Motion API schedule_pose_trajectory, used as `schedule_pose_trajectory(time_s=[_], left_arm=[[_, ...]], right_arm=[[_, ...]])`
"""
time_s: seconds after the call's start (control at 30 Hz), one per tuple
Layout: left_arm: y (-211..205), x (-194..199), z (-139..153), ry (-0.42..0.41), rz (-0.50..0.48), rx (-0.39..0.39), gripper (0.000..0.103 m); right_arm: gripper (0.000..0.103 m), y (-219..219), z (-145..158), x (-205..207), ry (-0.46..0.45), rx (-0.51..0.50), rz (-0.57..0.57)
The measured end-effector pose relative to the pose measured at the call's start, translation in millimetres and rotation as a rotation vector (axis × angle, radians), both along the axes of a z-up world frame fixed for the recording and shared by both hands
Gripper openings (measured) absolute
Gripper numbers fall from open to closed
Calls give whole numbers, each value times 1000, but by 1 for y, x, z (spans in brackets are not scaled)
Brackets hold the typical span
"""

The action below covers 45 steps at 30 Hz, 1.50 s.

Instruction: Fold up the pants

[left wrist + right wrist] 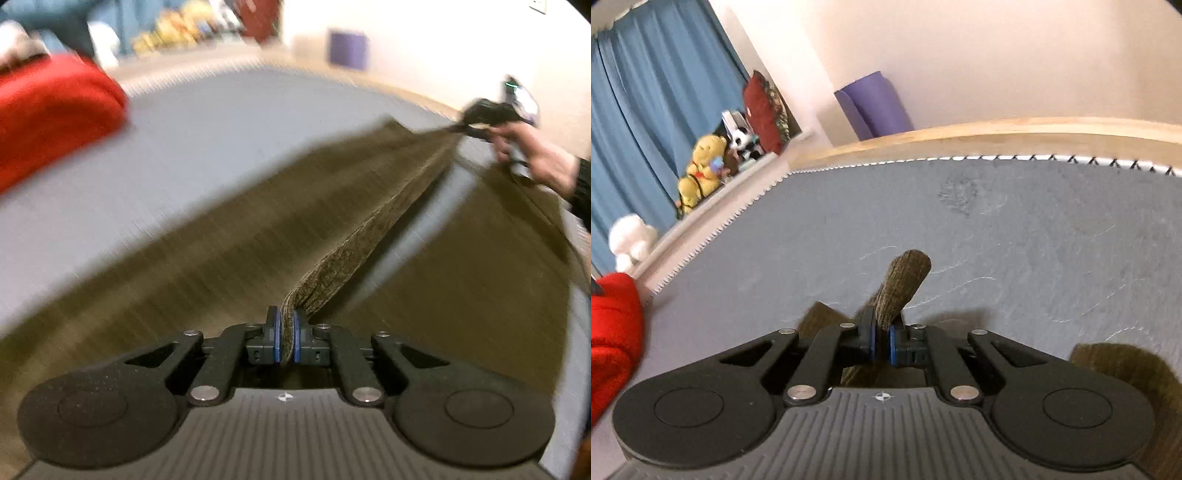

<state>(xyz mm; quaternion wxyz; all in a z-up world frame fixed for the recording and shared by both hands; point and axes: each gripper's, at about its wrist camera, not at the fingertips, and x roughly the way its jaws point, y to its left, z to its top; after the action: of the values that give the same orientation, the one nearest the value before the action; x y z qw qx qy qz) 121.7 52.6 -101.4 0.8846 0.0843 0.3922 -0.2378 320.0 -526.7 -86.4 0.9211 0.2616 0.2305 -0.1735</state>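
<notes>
The pants [258, 229] are olive-brown corduroy, stretched out above a grey bed sheet [207, 122]. My left gripper [285, 332] is shut on one edge of the pants, which runs taut toward the far right. My right gripper [480, 118] shows there, in a hand, shut on the other end of that edge. In the right wrist view my right gripper [882, 338] is shut on a bunched fold of the pants [903, 286] that sticks up past the fingers. More of the cloth [1123, 369] hangs below at the right. The left wrist view is blurred.
A red cushion [48, 118] lies at the left on the bed, also in the right wrist view [613, 332]. A wooden bed frame [997, 134] borders the far side. Plush toys [705, 162], a purple rolled mat [875, 105] and blue curtains [646, 96] stand beyond.
</notes>
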Motion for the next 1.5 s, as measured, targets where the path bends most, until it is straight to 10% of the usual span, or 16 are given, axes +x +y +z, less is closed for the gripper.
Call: schedule_pose_trajectory(time_s=[0.13,0.27,0.43,0.63,0.9,1.0,1.2,1.33,1.37,1.4,1.5], left_arm=[[7,-7,3,29,11,-79,41],[50,-7,30,-21,121,-285,45],[53,8,-15,211,182,-102,38],[87,2,23,111,263,-212,39],[206,-31,58,-183,841,-193,69],[251,-45,53,-195,996,-203,85],[287,-51,27,-94,1079,-231,85],[293,-49,13,-57,1047,-233,92],[293,-44,11,-53,1044,-221,93],[289,-41,7,-48,1042,-209,93],[293,-30,-7,-41,1059,-157,86]], right_arm=[[9,-6,-40,16,264,18,0],[51,-3,-20,1,255,-59,-117],[52,4,1,-25,111,-44,-161],[52,13,-6,-25,86,21,-42],[68,35,25,10,-1,-31,123],[72,37,19,53,63,-111,163],[77,32,-19,125,254,-279,206],[57,34,-37,146,267,-315,311],[19,36,-36,148,244,-321,365],[8,40,-34,151,223,-320,422],[1,41,-24,159,171,-407,368]])
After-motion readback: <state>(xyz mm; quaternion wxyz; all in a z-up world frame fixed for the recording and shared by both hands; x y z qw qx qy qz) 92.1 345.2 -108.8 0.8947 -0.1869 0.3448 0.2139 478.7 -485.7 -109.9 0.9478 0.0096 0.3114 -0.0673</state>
